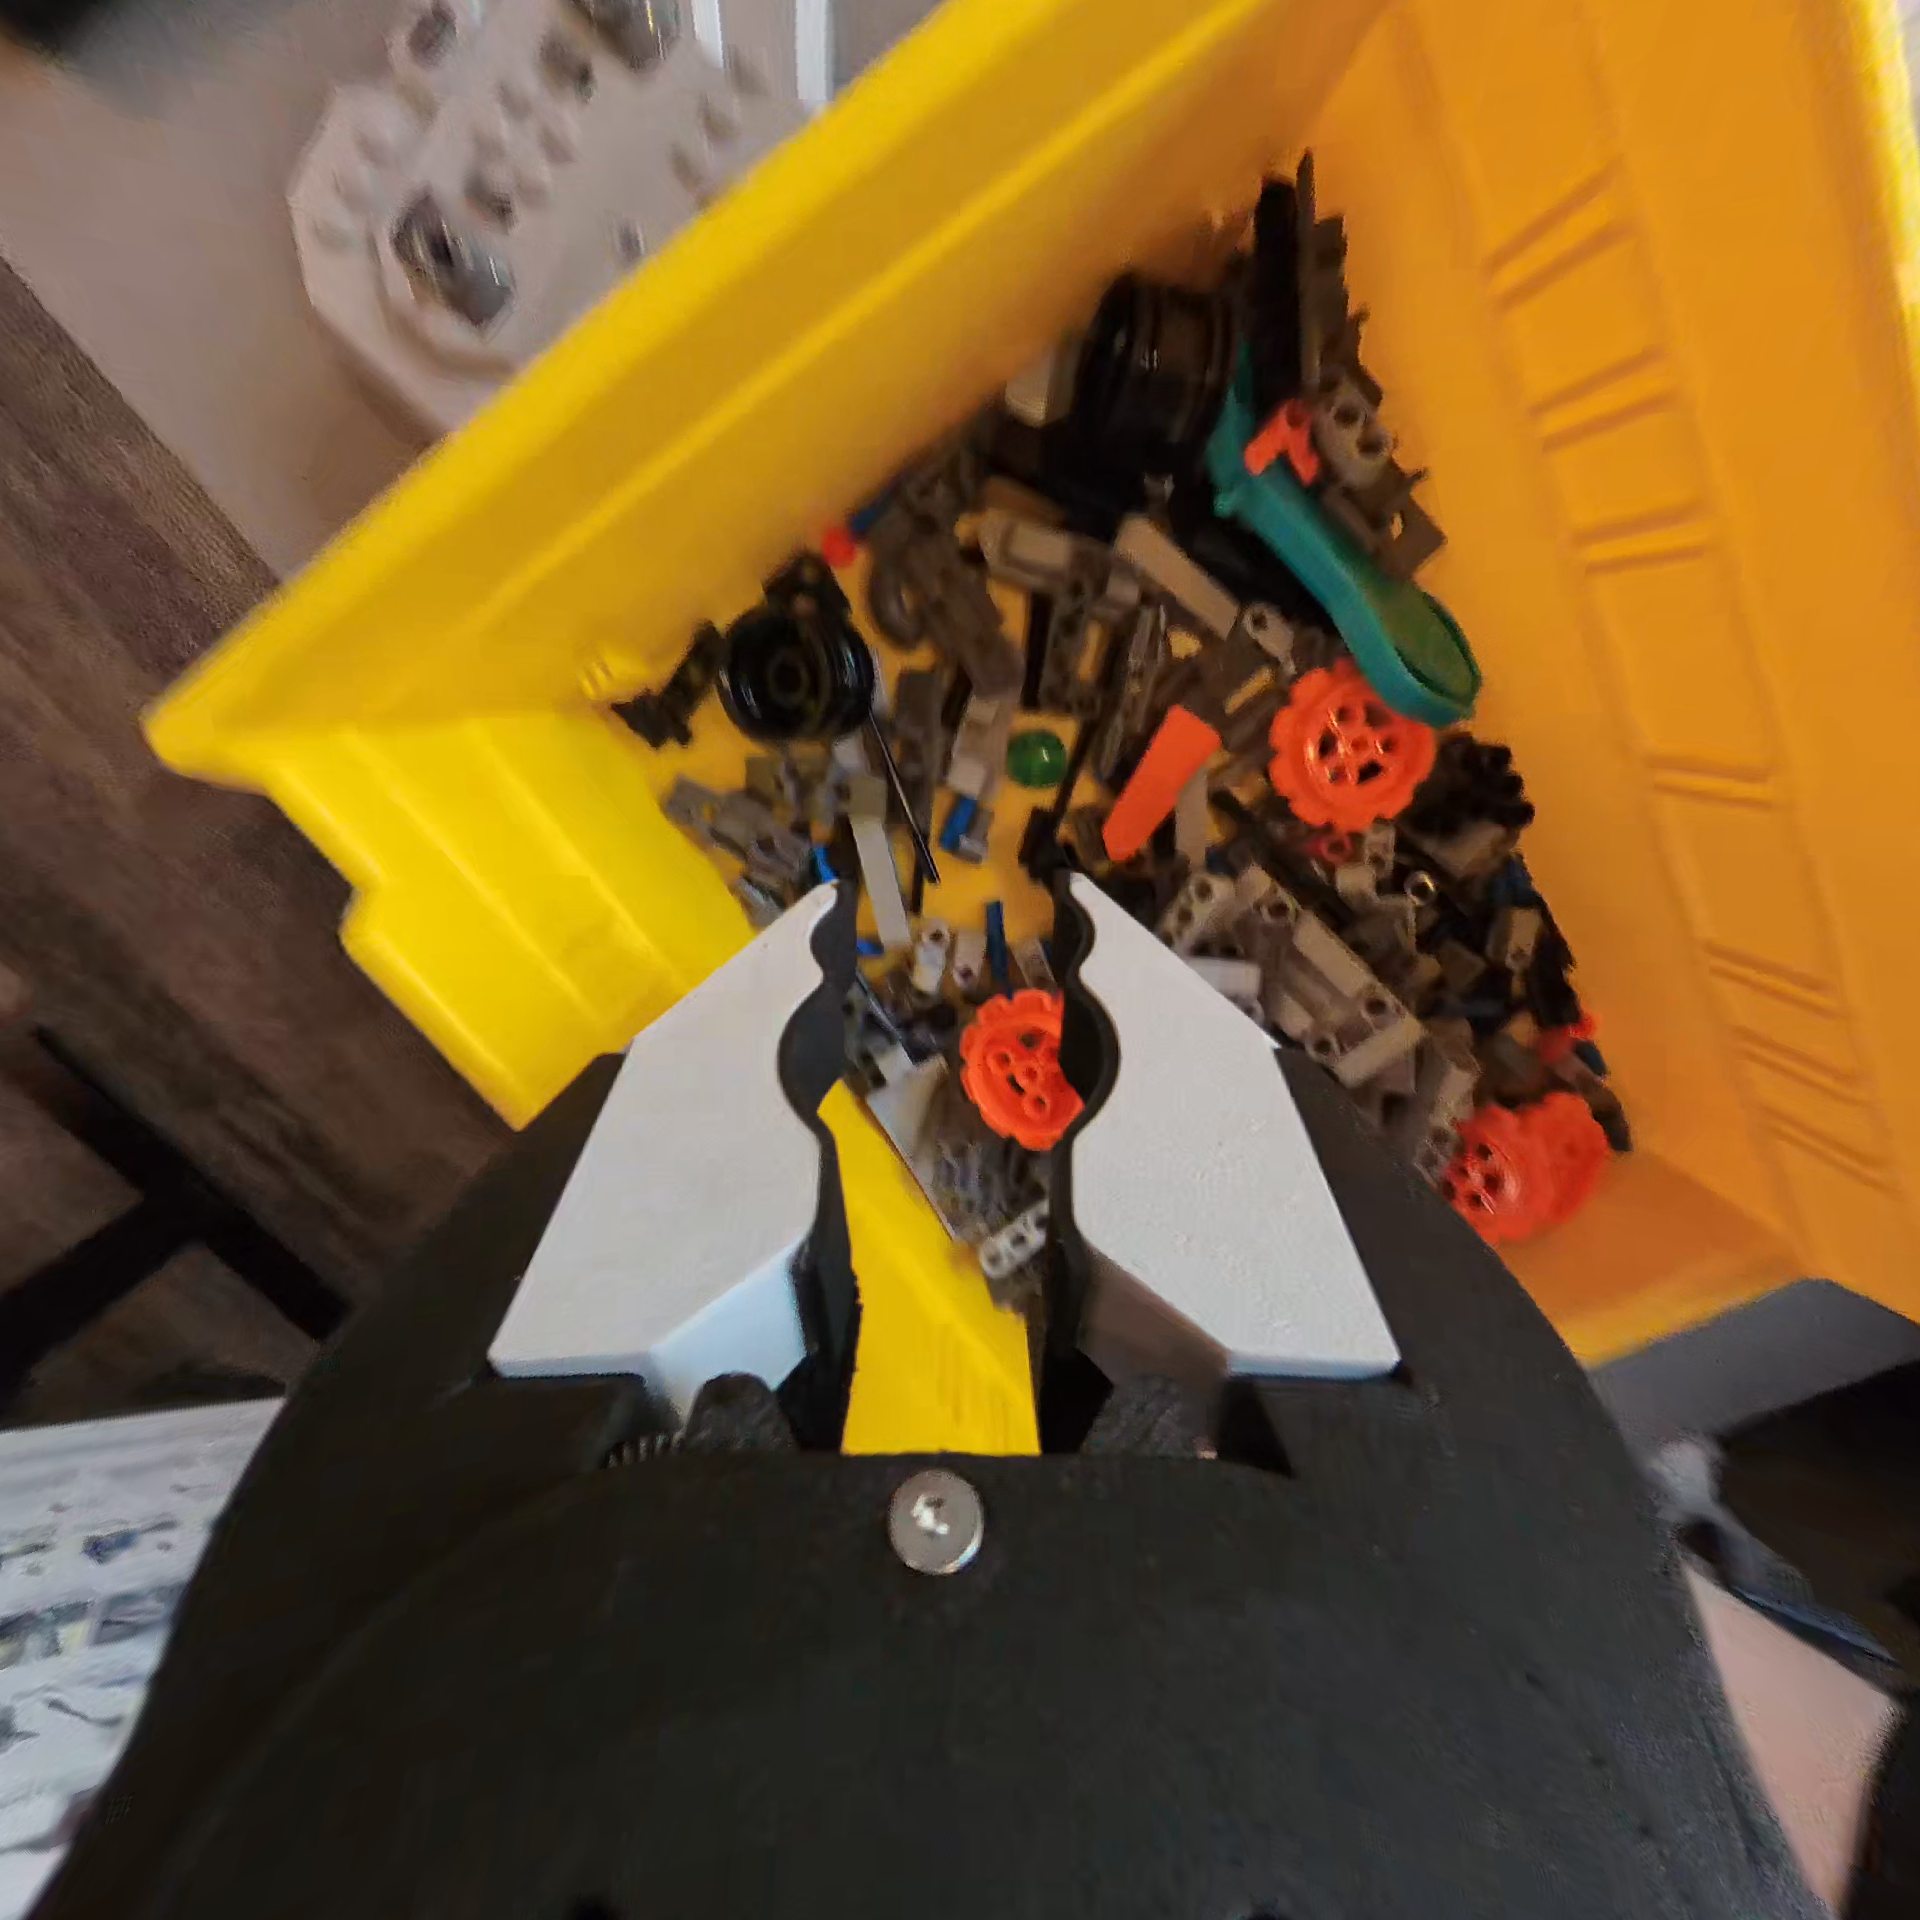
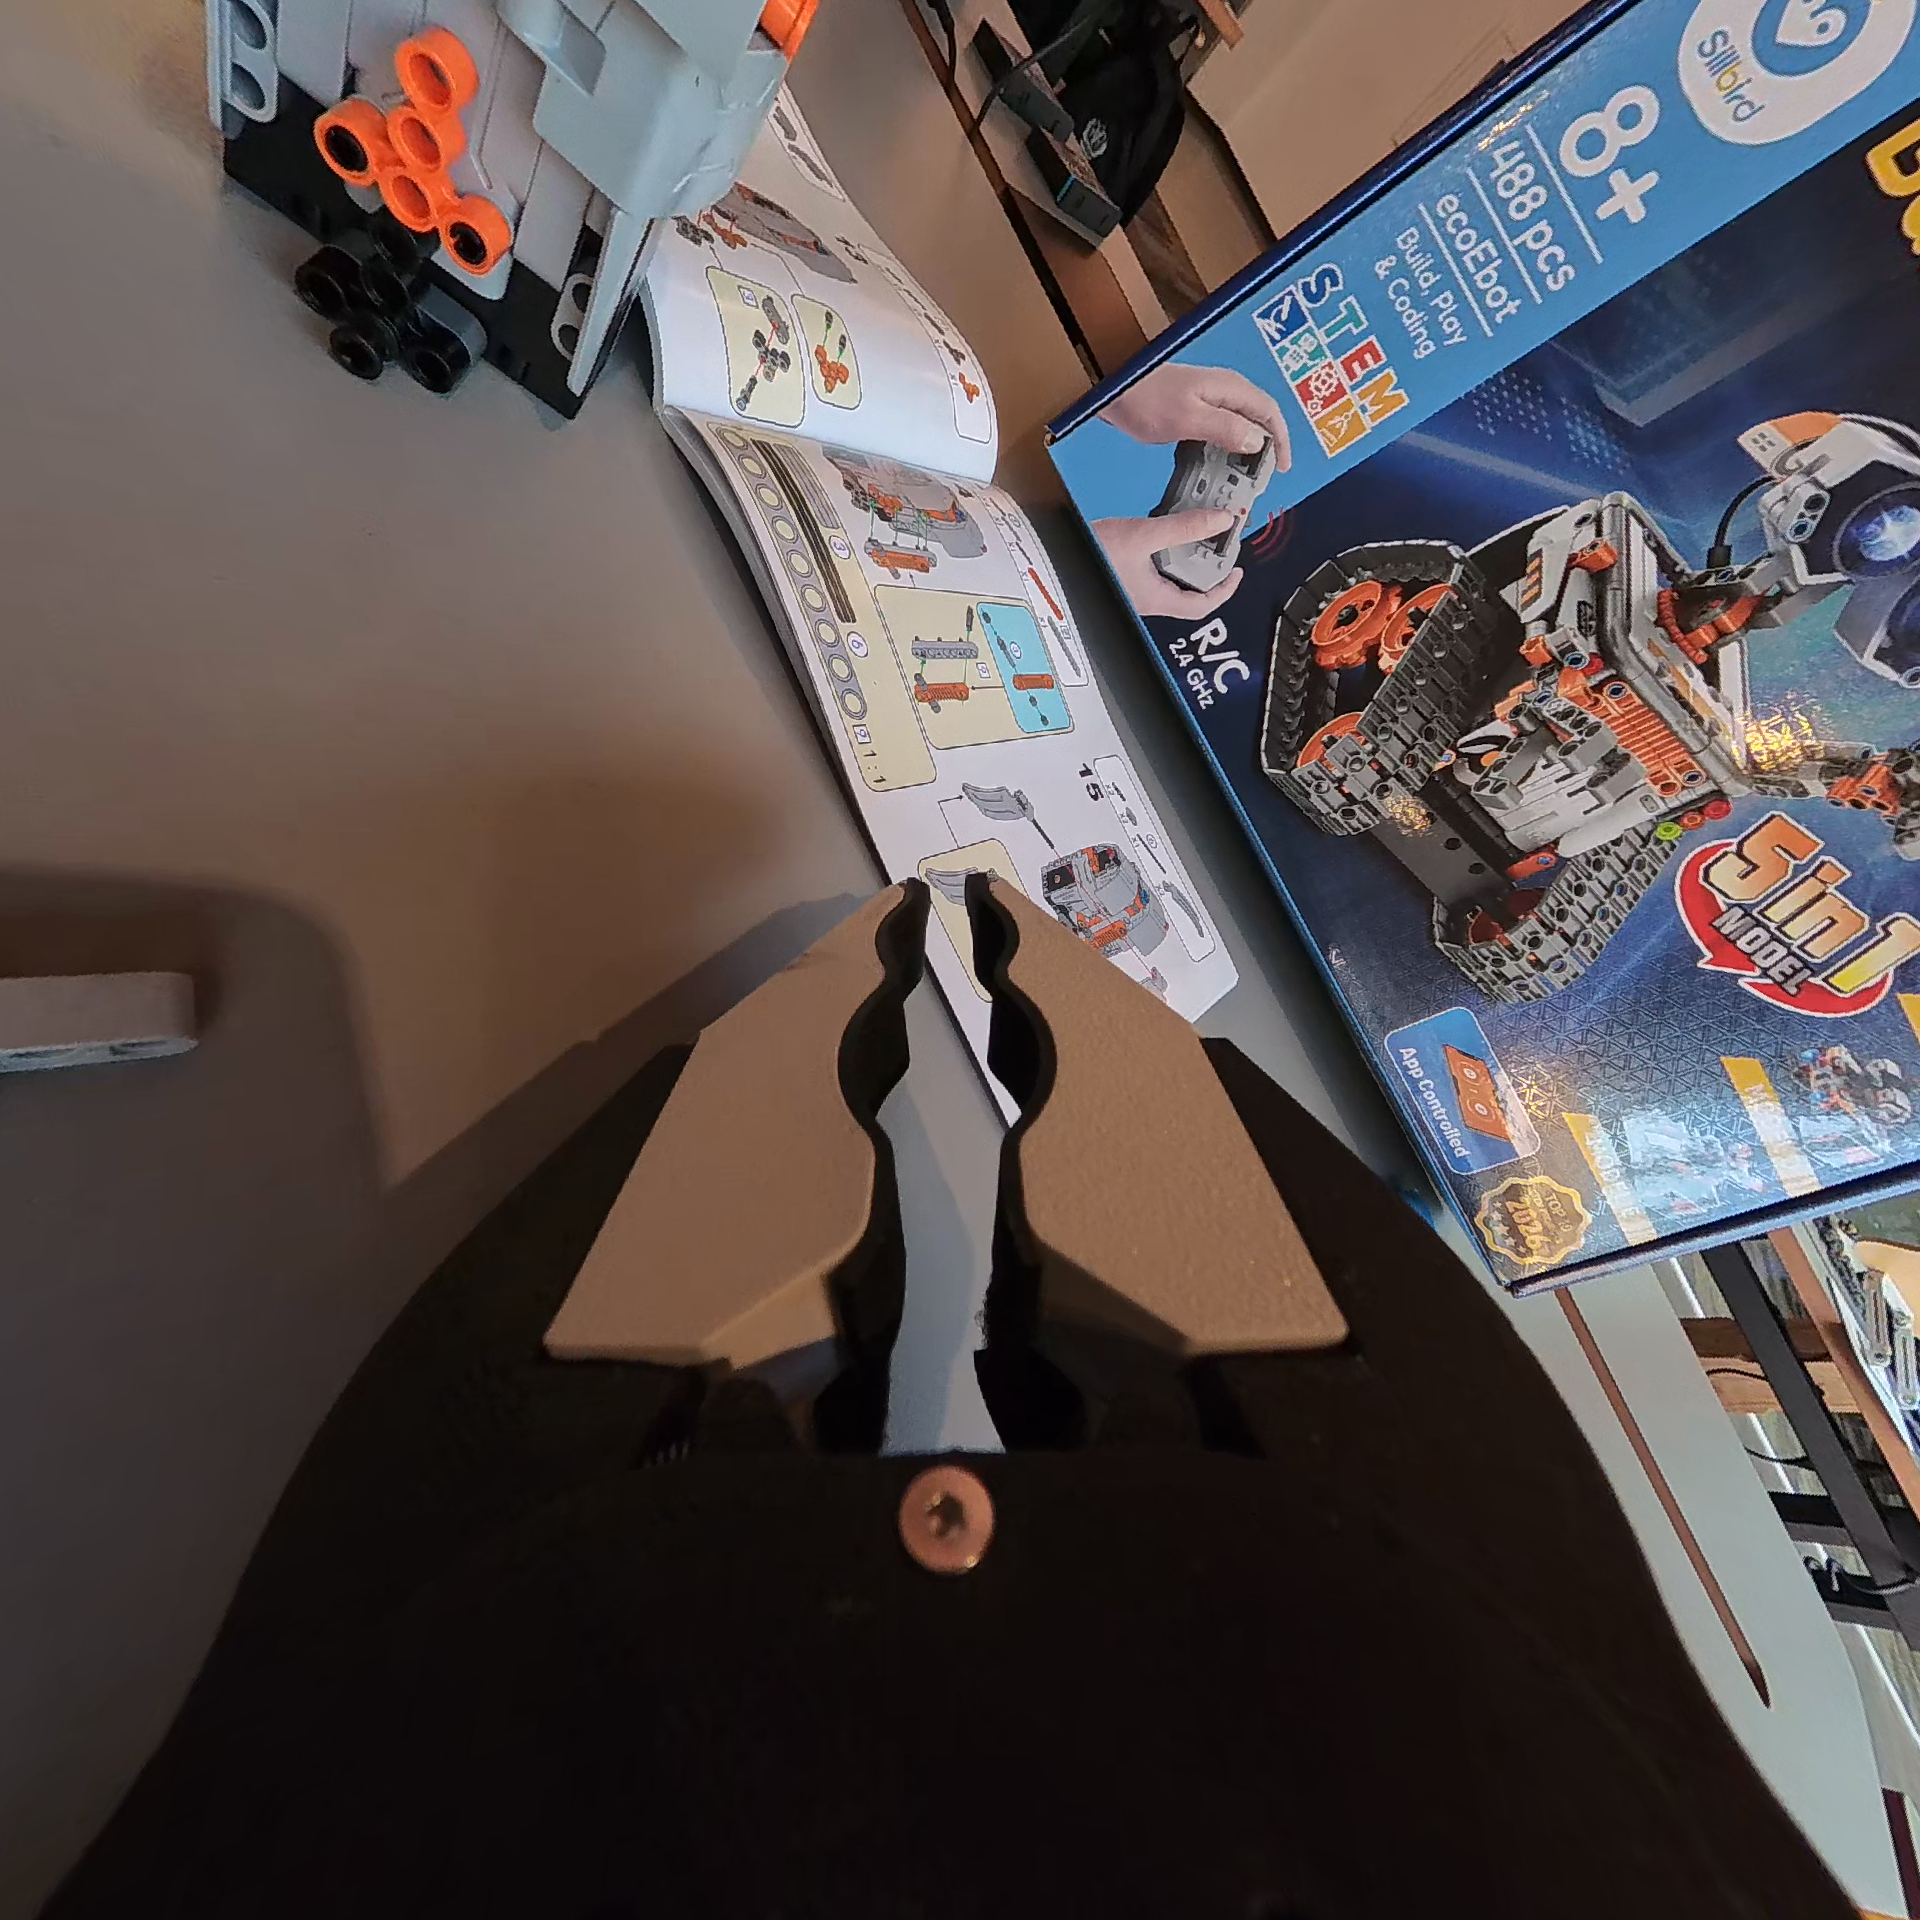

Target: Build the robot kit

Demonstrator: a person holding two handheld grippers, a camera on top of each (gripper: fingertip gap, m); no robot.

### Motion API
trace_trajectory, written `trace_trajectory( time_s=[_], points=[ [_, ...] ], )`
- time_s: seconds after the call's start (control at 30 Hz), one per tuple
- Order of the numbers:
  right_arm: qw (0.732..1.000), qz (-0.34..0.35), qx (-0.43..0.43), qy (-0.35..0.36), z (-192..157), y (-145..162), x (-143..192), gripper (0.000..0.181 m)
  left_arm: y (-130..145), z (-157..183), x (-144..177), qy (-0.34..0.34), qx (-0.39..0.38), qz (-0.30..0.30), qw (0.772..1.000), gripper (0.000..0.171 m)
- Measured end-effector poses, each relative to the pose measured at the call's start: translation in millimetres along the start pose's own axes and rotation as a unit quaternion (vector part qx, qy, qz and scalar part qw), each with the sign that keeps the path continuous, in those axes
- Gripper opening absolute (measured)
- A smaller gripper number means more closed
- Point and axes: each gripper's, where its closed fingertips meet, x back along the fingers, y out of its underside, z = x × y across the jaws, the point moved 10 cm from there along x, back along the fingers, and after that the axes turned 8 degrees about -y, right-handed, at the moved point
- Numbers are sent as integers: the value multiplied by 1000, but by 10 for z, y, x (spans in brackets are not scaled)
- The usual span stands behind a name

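My left gripper [image 1: 951,888] is open and empty, over the near corner of a yellow plastic bin [image 1: 644,436]. The bin holds a heap of small grey, black and blue building parts [image 1: 1299,935]. An orange gear wheel [image 1: 1013,1070] lies between my fingers, below them; I cannot tell whether they touch it. More orange gears [image 1: 1345,743] and black tyres [image 1: 795,681] lie farther in. My right gripper [image 2: 945,886] is nearly shut with a thin slit and holds nothing. It hovers over the grey table [image 2: 364,623] at the edge of an open instruction booklet [image 2: 935,644].
A blue toy-kit box [image 2: 1558,675] lies right of the booklet. A partly built grey, black and orange model [image 2: 468,177] stands at the far left. A grey beam [image 2: 94,1018] lies at the left edge. A teal tool [image 1: 1340,582] lies in the bin. Across from one pair of fingers to the other is roughly 50 cm.
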Motion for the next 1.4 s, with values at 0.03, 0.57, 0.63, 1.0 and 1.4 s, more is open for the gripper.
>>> trace_trajectory(
  time_s=[0.03, 0.57, 0.63, 1.0, 1.4],
  points=[
    [1000, -1, 1, 0, -1, 0, -1, 7, -61, 5, -45, -12, -5, 6, 1000, 37],
    [1000, 0, 5, -5, -11, -1, -1, 7, -618, 394, -622, 53, 20, 37, 998, 83],
    [1000, 0, 5, -5, -12, -1, -1, 7, -557, 365, -616, 59, 27, 7, 998, 56],
    [1000, -4, 7, -6, -16, 0, -9, 7, -64, 266, -569, 39, 35, -168, 984, 34],
    [1000, -6, 7, -7, -17, 1, -13, 7, -2, 28, -288, 18, 99, -115, 988, 56]
  ],
)
